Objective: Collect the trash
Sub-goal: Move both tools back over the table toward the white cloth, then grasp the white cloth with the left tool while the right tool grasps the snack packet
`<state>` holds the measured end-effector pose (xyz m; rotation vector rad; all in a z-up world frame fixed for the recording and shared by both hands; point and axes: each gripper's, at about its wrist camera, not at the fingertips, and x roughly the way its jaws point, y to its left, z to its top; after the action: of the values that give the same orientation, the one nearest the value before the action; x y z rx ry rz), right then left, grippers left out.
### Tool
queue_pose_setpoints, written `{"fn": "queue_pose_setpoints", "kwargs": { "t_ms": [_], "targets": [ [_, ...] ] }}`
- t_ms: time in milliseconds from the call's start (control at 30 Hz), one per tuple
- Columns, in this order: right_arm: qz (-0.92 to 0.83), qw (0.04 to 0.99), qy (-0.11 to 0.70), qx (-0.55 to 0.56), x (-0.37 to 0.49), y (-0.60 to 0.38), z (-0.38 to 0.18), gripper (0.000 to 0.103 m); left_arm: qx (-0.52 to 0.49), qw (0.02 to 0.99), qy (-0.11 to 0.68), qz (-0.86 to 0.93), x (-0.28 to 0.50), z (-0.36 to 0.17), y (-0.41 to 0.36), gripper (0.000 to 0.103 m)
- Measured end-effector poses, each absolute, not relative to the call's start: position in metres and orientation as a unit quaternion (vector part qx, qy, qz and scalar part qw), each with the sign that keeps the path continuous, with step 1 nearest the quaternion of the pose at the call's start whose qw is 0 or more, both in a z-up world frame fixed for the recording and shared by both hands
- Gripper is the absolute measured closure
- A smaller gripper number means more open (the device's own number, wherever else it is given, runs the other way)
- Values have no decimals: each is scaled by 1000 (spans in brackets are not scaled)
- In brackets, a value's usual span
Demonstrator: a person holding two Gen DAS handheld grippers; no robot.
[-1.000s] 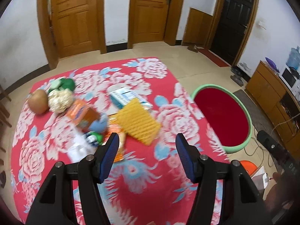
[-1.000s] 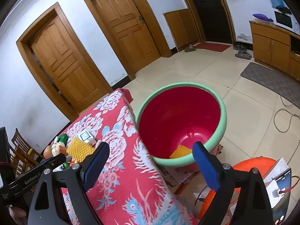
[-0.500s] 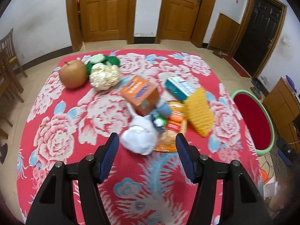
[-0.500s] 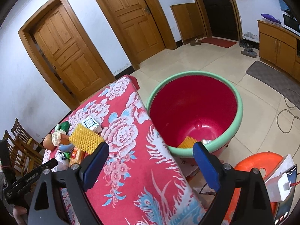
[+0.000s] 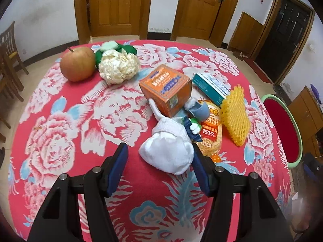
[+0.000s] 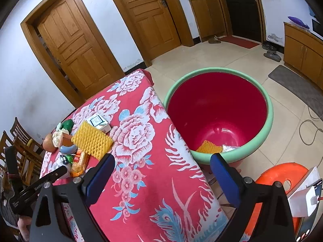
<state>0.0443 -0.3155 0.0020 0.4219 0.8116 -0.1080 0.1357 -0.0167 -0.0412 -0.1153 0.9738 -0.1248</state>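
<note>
My left gripper (image 5: 159,162) is open, its fingers either side of a white crumpled bag (image 5: 167,151) on the red floral tablecloth (image 5: 80,111). Behind the bag lie an orange box (image 5: 165,88), a teal box (image 5: 211,87), a yellow foam net (image 5: 235,113), an orange snack packet (image 5: 210,129) and a small green and blue wrapper (image 5: 192,126). My right gripper (image 6: 161,173) is open and empty above the table's edge, beside the red bin with a green rim (image 6: 218,113). The bin holds a yellow foam net (image 6: 209,147) and a white scrap.
An apple (image 5: 77,63) and a toy cauliflower (image 5: 118,65) sit at the far left of the table. The bin also shows right of the table in the left wrist view (image 5: 282,125). An orange stool (image 6: 280,179) stands by the bin. Wooden chairs (image 6: 22,141) stand at the left.
My left gripper has swung left across the table and come down close to the white bag. My right gripper has drawn back a little from the bin and stays open.
</note>
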Motion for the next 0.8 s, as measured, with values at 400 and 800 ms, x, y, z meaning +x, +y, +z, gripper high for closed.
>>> {"fn": "queue_pose_setpoints", "kwargs": {
  "t_ms": [400,800],
  "targets": [
    [-34,898,394,194,30,-311,10,6,-74,879,463,-91,137,-49,-16,59],
    [-23,912,371,174,11,-291,36,7,-94,895,430,-74,104,-20,15,68]
  ]
}}
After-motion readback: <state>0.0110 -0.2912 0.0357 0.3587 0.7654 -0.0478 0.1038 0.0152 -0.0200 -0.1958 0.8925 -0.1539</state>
